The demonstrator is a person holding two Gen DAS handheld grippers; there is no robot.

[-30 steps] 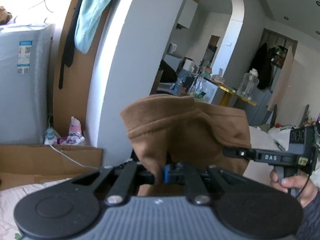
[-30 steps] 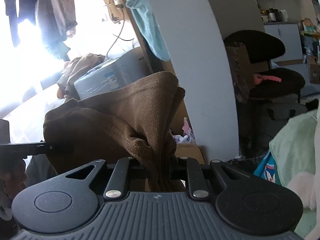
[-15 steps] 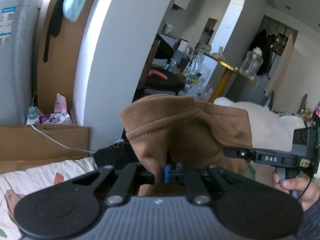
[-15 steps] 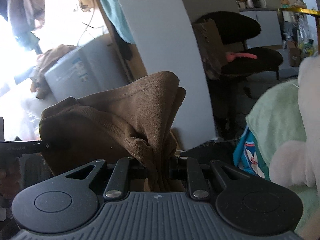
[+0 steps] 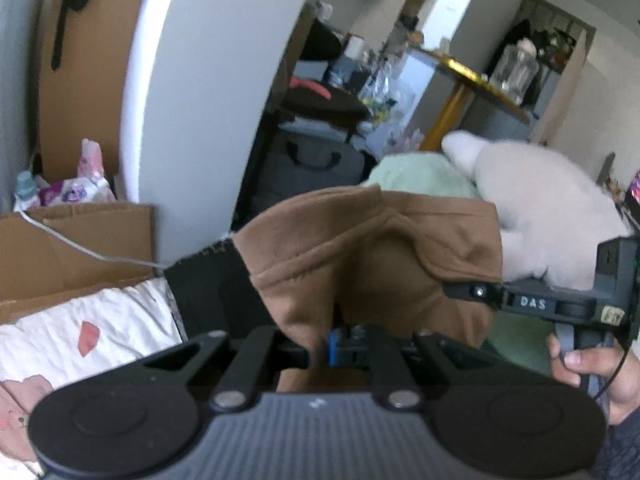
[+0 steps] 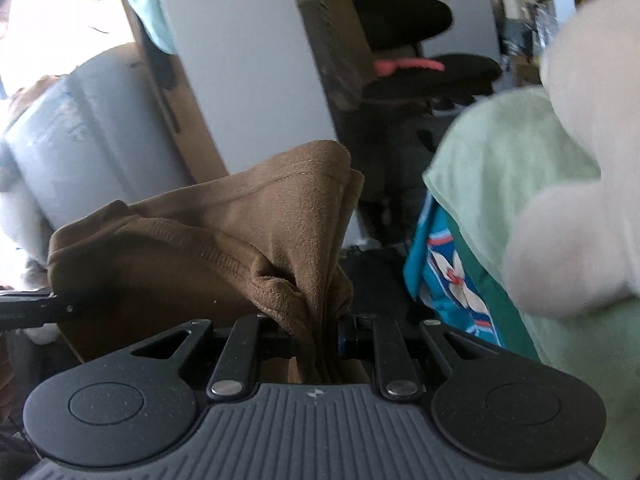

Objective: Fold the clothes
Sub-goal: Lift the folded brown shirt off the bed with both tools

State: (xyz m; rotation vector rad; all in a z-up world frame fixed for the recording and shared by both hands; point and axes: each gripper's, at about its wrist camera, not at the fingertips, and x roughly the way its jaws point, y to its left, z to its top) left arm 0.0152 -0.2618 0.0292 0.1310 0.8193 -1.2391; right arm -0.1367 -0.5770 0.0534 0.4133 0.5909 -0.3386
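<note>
A brown, soft-knit garment (image 5: 372, 256) is held up in the air between the two grippers, its hemmed edge stretched from one to the other and bunched where it is pinched. The left gripper (image 5: 332, 348) is clamped on one bunched end; the right gripper (image 6: 320, 336) is closed on a thicker wad of the same cloth. Behind the garment a mint-green towel (image 6: 504, 184), a pale fluffy cloth (image 5: 536, 200) and a blue floral fabric (image 6: 448, 276) are piled. A white printed bedsheet (image 5: 80, 332) is seen at lower left, beside a cardboard box (image 5: 60, 252). A hand (image 5: 588, 368) is wrapped around the right gripper's handle. The garment's lower part is hidden behind the gripper bodies, and both views are slightly blurred.
</note>
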